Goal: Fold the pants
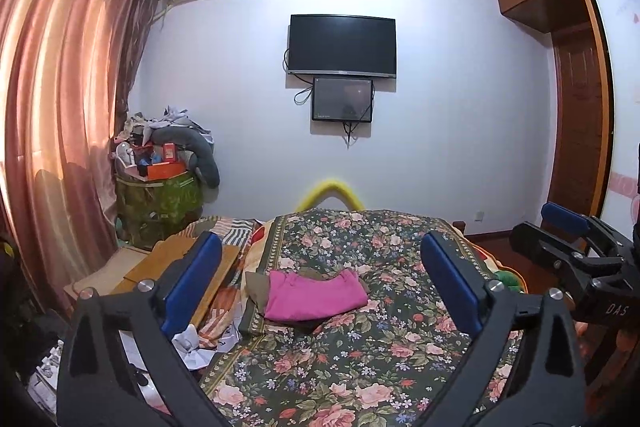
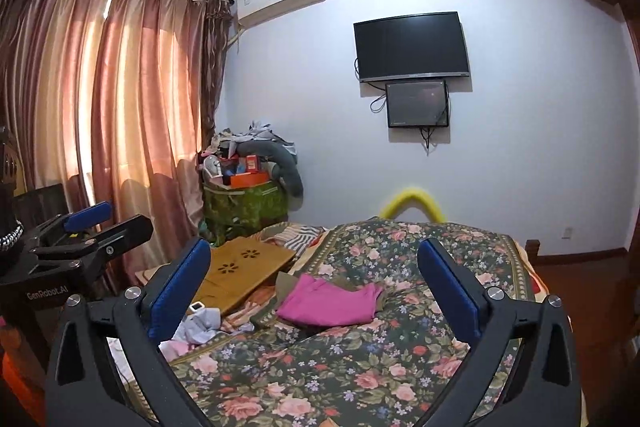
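The left gripper (image 1: 320, 281) is wide open and holds nothing. The right gripper (image 2: 314, 283) is wide open too, with nothing between its blue pads. Both hang above the flowery bedspread (image 1: 360, 359) and touch nothing. The pink pants (image 1: 316, 295) lie folded on the bedspread, out past the fingertips, a bit apart from them. The long side of the pants runs left to right across the bedspread.

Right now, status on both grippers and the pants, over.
Left gripper and right gripper open, empty, held above the floral bedspread. Pink pants folded, lying atop an olive garment. Nothing blocking.
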`<state>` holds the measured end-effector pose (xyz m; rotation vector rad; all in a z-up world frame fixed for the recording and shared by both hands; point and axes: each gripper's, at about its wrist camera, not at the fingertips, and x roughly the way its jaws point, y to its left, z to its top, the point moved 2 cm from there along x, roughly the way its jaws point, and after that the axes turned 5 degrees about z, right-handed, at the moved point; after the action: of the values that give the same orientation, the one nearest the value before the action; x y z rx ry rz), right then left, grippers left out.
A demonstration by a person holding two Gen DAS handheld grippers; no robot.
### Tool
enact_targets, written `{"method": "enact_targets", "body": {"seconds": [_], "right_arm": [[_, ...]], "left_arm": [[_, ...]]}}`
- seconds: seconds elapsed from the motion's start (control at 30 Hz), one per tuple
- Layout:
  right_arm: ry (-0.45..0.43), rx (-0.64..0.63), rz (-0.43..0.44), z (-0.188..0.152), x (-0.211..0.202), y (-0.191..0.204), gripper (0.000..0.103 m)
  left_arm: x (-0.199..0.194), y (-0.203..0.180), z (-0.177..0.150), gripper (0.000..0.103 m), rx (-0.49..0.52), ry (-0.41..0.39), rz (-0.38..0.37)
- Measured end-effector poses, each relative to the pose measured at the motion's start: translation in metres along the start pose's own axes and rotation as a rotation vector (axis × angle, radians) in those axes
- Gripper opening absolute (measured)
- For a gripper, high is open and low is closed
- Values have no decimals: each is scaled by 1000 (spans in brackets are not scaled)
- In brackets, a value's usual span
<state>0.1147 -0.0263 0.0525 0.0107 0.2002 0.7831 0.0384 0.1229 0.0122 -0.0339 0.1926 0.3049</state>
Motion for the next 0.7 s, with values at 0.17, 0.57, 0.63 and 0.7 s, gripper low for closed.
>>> {"method": "enact_targets", "body": {"seconds": [0.17, 0.57, 0.63, 0.7], "right_arm": [[7, 1, -4, -2, 0, 1, 103], [20, 3, -15, -3, 0, 0, 103], [18, 4, -16, -3, 1, -1, 103], [19, 6, -17, -3, 1, 0, 103]], "left_arm": [[3, 0, -3, 101, 1, 9, -4], [11, 1, -6, 101, -3, 29, -17], [12, 1, -7, 101, -3, 31, -16], [12, 2, -7, 102, -4, 32, -20]]}}
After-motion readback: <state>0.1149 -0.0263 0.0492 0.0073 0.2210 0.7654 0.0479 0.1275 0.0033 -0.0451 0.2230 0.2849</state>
